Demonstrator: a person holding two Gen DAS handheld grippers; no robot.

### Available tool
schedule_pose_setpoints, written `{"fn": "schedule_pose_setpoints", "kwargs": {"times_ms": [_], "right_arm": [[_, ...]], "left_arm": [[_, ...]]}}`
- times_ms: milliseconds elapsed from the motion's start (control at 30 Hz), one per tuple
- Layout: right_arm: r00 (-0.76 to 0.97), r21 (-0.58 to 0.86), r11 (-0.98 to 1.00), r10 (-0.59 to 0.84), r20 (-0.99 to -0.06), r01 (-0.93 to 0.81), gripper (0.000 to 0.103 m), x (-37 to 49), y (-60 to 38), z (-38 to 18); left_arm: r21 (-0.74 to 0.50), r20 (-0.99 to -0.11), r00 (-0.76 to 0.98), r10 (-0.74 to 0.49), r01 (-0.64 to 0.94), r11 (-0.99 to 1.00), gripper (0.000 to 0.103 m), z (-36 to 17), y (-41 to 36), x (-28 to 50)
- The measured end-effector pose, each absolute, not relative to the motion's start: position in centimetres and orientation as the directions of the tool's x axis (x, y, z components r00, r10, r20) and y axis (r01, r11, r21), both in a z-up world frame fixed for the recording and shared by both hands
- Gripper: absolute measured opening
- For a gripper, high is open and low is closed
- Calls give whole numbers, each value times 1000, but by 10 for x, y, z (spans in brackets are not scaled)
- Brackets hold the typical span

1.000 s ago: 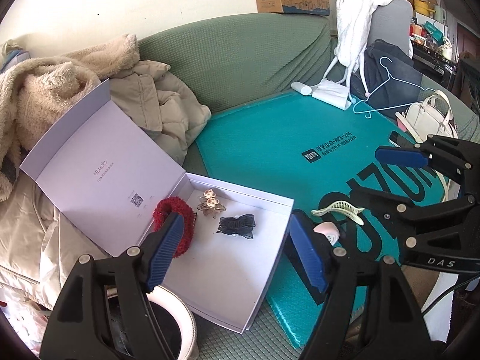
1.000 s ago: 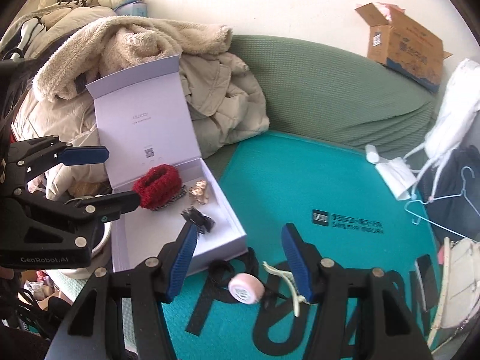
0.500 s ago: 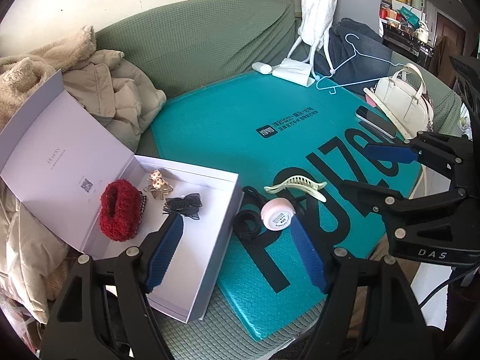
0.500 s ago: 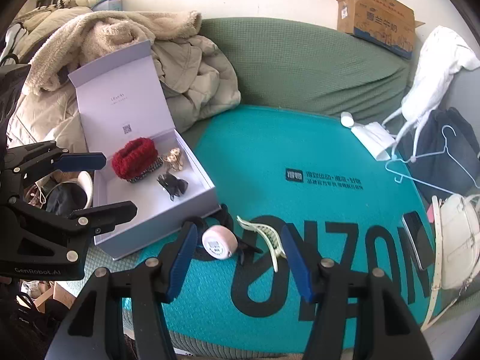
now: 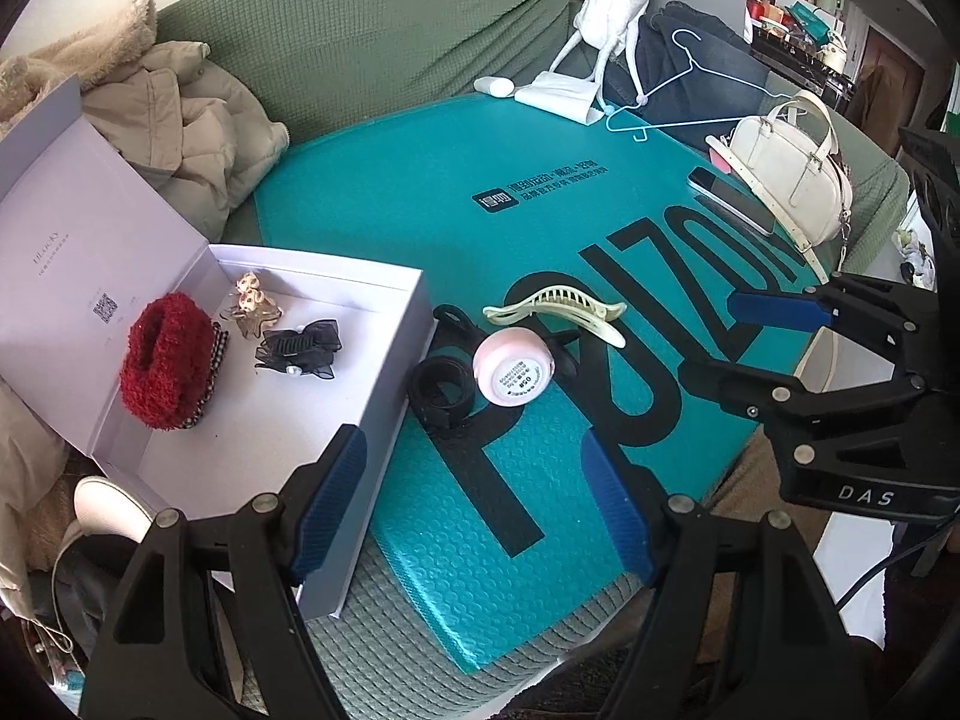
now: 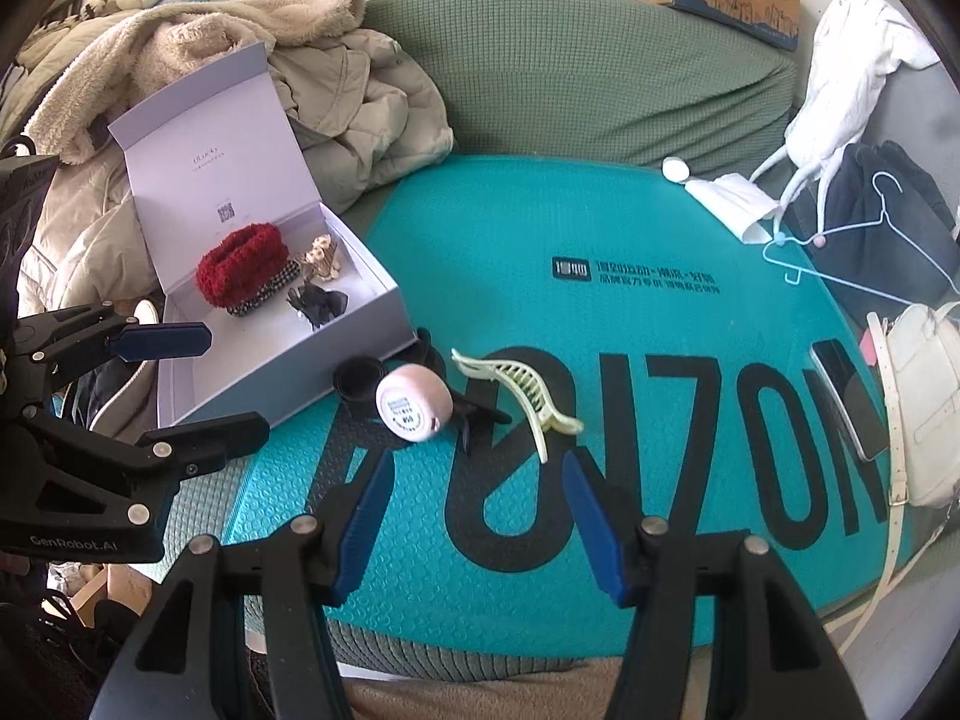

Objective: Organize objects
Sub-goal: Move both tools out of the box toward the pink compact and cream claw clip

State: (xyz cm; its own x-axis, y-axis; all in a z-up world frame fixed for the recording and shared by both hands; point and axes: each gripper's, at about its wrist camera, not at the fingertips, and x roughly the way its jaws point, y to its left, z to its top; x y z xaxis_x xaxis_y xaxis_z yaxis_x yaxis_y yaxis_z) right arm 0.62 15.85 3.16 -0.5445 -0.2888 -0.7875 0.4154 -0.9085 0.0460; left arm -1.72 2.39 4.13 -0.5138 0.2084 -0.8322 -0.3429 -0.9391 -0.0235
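Right gripper (image 6: pixel 474 519) near pink jar (image 6: pixel 413 401)

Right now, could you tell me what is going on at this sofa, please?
A person with a gripper in each hand is sorting hair accessories into an open white box. A red scrunchie, a gold clip and a black bow already lie inside. A cream claw clip, a pink round case and a black band lie on the teal mat beside the box. The left gripper and right gripper are both open and empty.
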Motion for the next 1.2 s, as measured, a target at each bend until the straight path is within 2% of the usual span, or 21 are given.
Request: {"fn": "schedule_pose_setpoints", "kwargs": {"times_ms": [333, 833, 1033, 1200], "right_arm": [[-497, 52, -906, -277, -823, 420, 59, 3, 152, -1], [-449, 99, -929, -263, -854, 356, 59, -29, 164, -34], [-429, 111, -930, -265, -864, 351, 59, -44, 169, -45], [-416, 110, -928, -263, -870, 356, 59, -58, 170, -53]], "left_arm": [[-46, -853, -479, 209, -330, -943, 73, 7, 17, -27], [-124, -871, -408, 272, -354, -927, 71, -30, 27, -56], [-117, -875, -409, 259, -339, -933, 65, -39, 31, -73], [-128, -883, -392, 258, -329, -936, 52, -49, 32, -85]]}}
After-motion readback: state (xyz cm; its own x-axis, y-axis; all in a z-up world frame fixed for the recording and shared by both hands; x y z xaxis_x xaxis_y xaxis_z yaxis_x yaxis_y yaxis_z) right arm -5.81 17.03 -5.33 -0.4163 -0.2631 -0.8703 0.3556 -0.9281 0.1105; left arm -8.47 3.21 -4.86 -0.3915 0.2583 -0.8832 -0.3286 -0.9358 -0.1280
